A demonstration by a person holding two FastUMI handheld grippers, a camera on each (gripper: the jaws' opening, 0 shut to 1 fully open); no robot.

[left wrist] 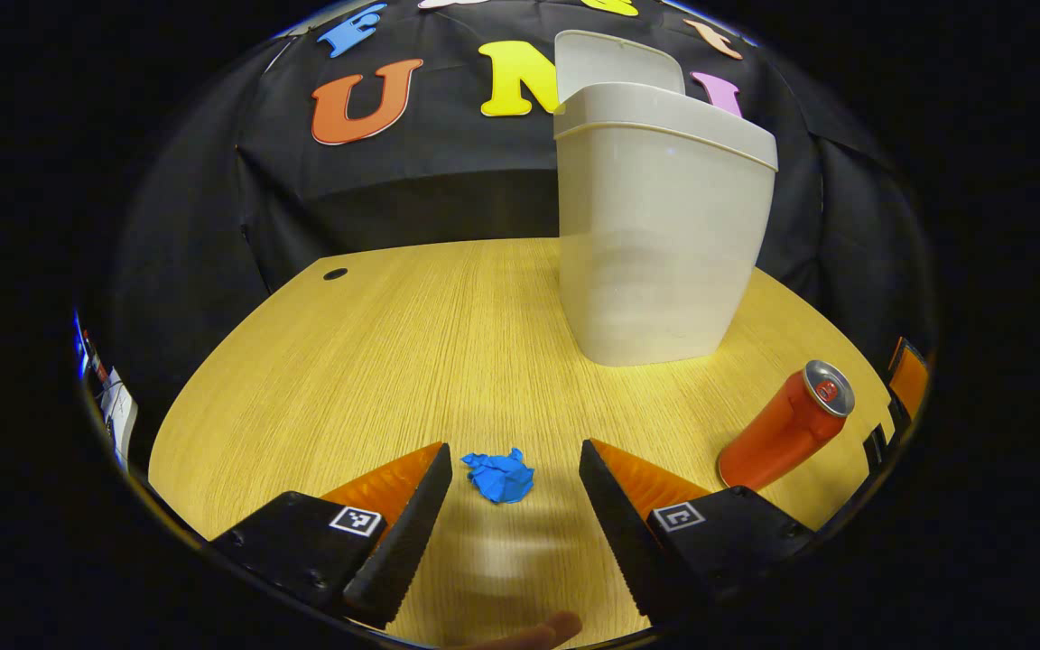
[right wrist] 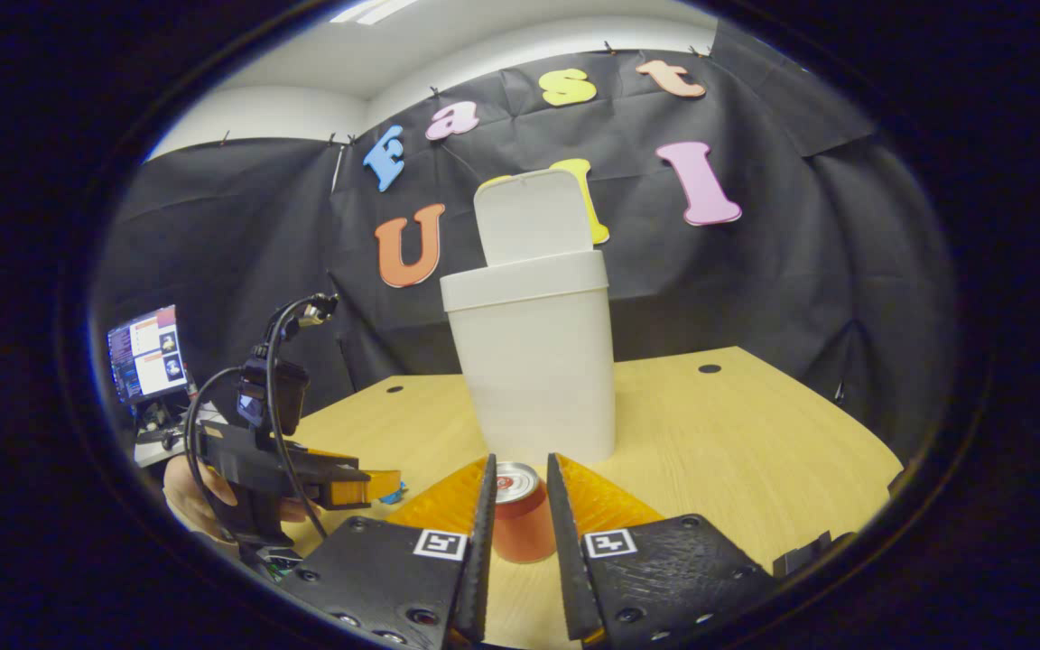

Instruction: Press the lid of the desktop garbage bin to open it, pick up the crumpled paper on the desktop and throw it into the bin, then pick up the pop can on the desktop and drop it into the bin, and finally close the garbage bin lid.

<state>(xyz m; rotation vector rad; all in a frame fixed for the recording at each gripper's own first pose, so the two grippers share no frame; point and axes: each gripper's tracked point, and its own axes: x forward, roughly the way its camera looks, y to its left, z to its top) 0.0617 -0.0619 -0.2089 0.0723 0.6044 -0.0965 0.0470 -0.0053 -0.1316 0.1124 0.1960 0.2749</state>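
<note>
In the right gripper view, the pop can (right wrist: 520, 524) sits low center, its sides hidden behind the right claw (right wrist: 517, 483).

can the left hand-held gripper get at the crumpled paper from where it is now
Probably yes. The left hand-held gripper is open, and the crumpled paper lies on the table just ahead, between its fingertips, with nothing between them. The pop can and the bin stand off to the side.
</note>
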